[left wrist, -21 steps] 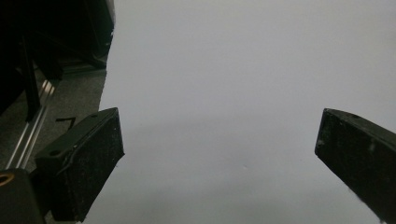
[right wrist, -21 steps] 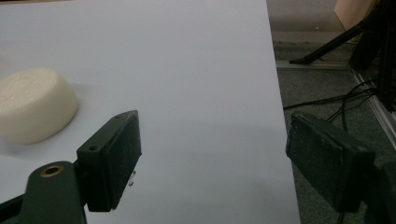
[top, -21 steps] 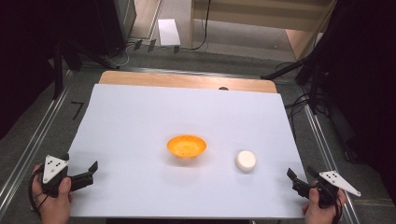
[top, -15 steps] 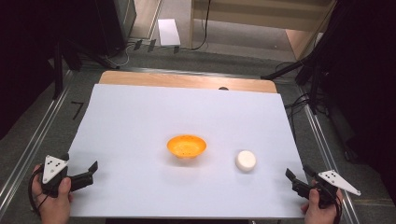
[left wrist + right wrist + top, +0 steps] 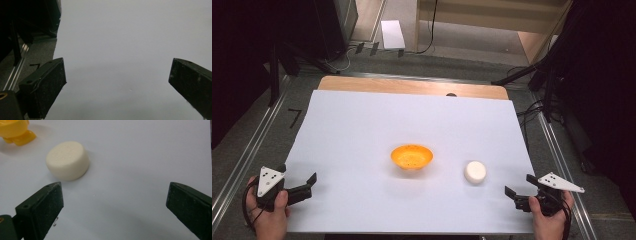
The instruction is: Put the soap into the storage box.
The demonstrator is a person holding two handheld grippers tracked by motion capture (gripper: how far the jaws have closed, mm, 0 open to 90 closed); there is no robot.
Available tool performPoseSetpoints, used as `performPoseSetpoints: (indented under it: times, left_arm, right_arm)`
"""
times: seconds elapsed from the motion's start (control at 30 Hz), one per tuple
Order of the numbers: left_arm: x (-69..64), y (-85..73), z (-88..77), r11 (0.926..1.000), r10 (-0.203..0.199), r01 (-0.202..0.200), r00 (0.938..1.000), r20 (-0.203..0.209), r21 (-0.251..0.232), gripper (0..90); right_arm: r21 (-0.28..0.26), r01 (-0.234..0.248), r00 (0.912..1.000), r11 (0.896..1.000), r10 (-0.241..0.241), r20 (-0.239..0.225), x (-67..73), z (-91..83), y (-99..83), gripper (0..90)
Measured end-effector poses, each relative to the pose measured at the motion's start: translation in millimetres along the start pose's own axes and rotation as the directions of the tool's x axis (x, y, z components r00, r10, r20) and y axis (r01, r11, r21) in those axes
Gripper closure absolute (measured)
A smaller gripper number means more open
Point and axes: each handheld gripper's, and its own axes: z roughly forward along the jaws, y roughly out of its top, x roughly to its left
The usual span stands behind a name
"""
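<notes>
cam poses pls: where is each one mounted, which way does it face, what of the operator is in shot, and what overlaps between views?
High view: above the person's side, facing forward and down on the white sheet; both hands, left hand-held gripper, right hand-held gripper.
Left gripper view: on the left hand-held gripper, facing across bare sheet; open jaws.
Right gripper view: on the right hand-held gripper, facing the white puck and orange bowl; open jaws.
Shared: puck and bowl, high and right views.

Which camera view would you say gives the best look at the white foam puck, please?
The right gripper view: the white foam puck sits close and large there, showing its flat top and rounded side wall. In the high view it is a small white disc beside the orange bowl.
</notes>
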Motion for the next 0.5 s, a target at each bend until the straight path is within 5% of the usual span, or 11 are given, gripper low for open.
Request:
performPoseSetpoints:
  times: [0.23, 0.5]
  left_arm:
    - [-0.6, 0.2, 0.5, 1.0, 0.005, -0.005, 1.0, -0.006, 0.006, 1.3]
    - [-1.2, 0.0, 0.3, 1.0, 0.009, -0.009, 0.9999, -0.006, 0.002, 1.3]
  right_arm:
    - [0.088, 0.058, 0.9974, 0.994, -0.061, 0.038, 4.5, 3.2, 12.5, 3.4]
    - [0.152, 0.12, 0.9922, 0.981, -0.124, 0.016, 11.5, 11.4, 23.2, 4.1]
